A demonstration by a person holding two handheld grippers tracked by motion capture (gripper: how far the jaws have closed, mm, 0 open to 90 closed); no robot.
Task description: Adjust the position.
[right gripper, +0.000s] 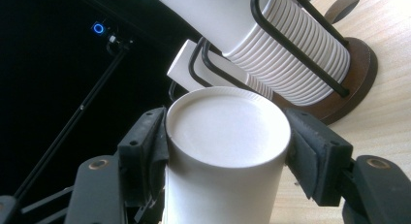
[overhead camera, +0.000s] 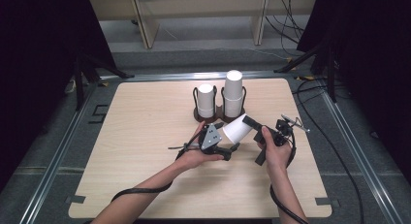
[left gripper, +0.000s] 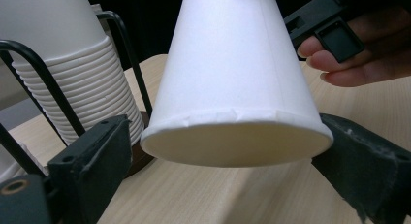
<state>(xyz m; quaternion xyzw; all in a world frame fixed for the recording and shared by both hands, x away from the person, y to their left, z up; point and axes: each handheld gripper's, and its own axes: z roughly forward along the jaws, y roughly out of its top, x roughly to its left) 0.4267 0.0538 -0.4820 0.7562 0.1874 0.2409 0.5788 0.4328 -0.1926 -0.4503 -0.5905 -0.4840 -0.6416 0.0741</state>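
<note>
A white paper cup (overhead camera: 237, 129) hangs on its side above the table in front of the cup holder. My right gripper (overhead camera: 253, 129) is shut on its closed base end; in the right gripper view the pads press both sides of the cup (right gripper: 225, 124), with the gripper (right gripper: 228, 146) around it. My left gripper (overhead camera: 227, 136) straddles the open rim end. In the left gripper view the rim of the cup (left gripper: 232, 78) sits between the jaws of the gripper (left gripper: 228, 146), undeformed, with a slim gap at the left jaw. A finger of the right gripper (left gripper: 334, 37) shows beyond.
Two stacks of upside-down white cups stand in a black wire holder on a brown base (right gripper: 358, 73): a shorter stack (overhead camera: 206, 100) and a taller one (overhead camera: 233, 90). The wooden table (overhead camera: 145, 151) stretches left and front. Cables trail off the right edge.
</note>
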